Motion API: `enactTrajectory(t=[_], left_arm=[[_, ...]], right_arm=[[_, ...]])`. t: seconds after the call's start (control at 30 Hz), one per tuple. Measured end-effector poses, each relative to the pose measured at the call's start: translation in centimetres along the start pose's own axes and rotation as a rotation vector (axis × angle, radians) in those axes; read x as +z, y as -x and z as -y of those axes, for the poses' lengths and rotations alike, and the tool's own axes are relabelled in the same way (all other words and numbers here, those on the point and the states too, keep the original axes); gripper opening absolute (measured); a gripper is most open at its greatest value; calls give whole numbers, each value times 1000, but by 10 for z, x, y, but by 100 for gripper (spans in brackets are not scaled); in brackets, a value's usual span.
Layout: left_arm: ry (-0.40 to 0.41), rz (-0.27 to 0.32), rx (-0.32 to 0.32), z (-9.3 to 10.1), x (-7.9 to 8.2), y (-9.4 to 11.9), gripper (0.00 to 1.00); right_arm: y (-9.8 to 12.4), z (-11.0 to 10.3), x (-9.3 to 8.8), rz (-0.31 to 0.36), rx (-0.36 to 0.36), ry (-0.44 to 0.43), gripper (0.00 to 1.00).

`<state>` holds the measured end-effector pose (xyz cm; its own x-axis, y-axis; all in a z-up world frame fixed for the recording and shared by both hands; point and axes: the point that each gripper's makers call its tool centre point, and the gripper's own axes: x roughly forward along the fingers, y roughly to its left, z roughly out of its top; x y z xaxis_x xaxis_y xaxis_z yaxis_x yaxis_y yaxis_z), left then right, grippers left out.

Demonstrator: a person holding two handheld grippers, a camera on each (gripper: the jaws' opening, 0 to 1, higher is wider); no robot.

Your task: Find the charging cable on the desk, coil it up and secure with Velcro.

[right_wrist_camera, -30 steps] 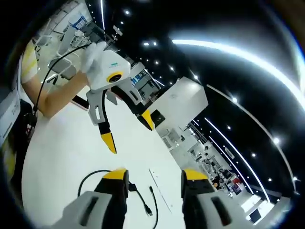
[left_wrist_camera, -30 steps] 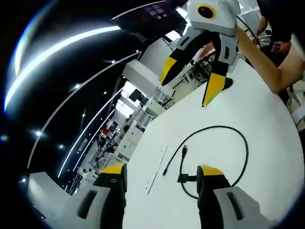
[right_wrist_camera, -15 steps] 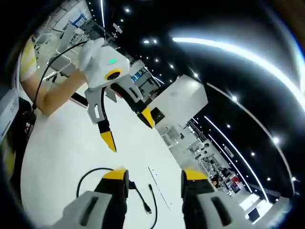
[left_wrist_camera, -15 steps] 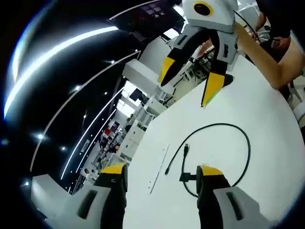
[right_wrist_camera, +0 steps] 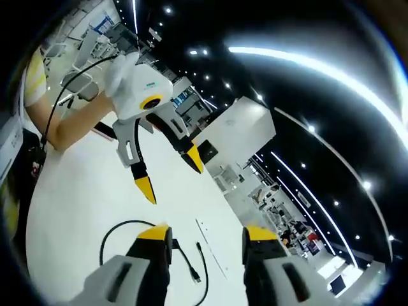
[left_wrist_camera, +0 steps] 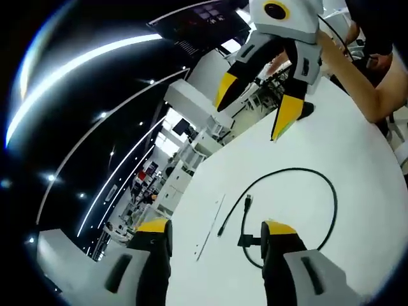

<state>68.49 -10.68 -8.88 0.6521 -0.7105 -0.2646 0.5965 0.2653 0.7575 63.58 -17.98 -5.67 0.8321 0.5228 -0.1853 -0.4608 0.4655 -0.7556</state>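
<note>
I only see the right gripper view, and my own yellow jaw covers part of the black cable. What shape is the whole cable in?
Observer: In the left gripper view the cable lies flat on the white table as one wide open loop, not coiled, and its two plug ends lie near each other.
Operator: Is my gripper touching it?
Observer: No. From that side the right gripper hangs beyond the loop with its jaws apart, and its yellow tips are clear of the cable.
</note>
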Motion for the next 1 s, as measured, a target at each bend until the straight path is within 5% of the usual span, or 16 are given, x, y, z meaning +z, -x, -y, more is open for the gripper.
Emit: enactTrajectory(t=[0.43, 0.67, 1.0], left_arm=[[125, 65, -17, 6, 4, -33, 56], [298, 144, -99, 19, 9, -56, 56], [384, 68, -68, 15, -27, -86, 56]], right_arm=[[2, 5, -3, -8, -17, -8, 45], [4, 7, -3, -2, -22, -6, 45], [4, 8, -6, -10, -22, -4, 45]])
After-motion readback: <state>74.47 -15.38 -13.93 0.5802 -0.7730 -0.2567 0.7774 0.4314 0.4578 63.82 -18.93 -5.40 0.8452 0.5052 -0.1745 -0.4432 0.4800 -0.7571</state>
